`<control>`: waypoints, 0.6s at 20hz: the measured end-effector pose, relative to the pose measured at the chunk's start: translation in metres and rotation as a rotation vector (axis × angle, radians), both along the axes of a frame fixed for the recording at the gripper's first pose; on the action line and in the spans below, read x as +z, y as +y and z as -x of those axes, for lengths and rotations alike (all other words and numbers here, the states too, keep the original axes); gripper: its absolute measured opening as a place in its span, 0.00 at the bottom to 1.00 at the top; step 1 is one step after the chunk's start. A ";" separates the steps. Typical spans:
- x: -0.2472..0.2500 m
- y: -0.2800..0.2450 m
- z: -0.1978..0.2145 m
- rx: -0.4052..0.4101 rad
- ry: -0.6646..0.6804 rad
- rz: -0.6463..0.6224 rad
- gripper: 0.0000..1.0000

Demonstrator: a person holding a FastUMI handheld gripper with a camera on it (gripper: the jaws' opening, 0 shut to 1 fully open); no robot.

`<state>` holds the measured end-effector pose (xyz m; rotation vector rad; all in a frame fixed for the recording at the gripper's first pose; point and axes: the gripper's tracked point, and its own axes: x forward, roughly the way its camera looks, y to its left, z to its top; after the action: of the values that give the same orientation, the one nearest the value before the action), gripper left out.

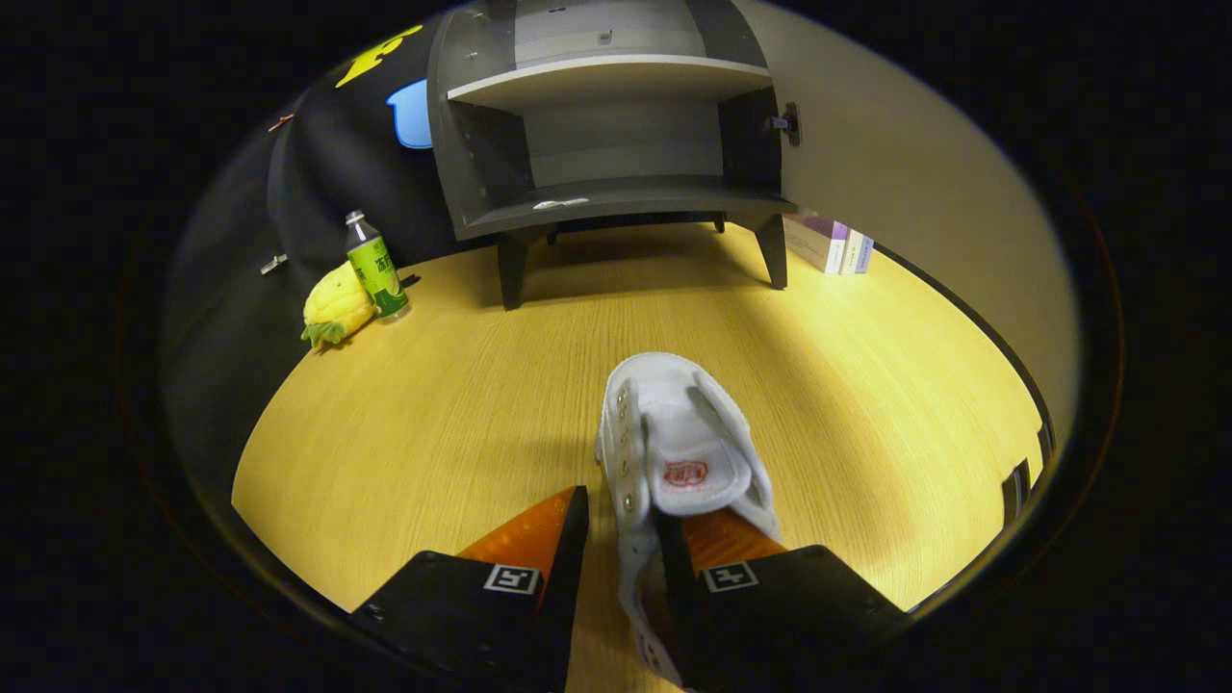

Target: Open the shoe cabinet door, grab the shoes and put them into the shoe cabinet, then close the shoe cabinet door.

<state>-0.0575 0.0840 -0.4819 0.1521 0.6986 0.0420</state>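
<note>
The gripper (623,525) pinches the white shoe (674,452) by one side wall, a finger inside and a finger outside, toe toward 12 o'clock. A thin hold like this could let the shoe twist or slip. At 12 o'clock across the surface (462,414), the open cabinet (616,144) has a low shelf lip the toe might catch.

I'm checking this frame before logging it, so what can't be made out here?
- Shoe: its near end is hidden behind the gripper fingers; whether both press its side wall is unclear.
- Cabinet: the top is cut off; the small white thing on its lower shelf is too small to identify.
- Boxes: partly hidden behind the cabinet leg.
</note>
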 end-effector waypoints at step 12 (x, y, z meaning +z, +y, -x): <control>0.033 -0.011 -0.014 0.020 -0.076 0.003 0.07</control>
<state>-0.0433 0.0727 -0.4490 0.1405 0.6243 0.0653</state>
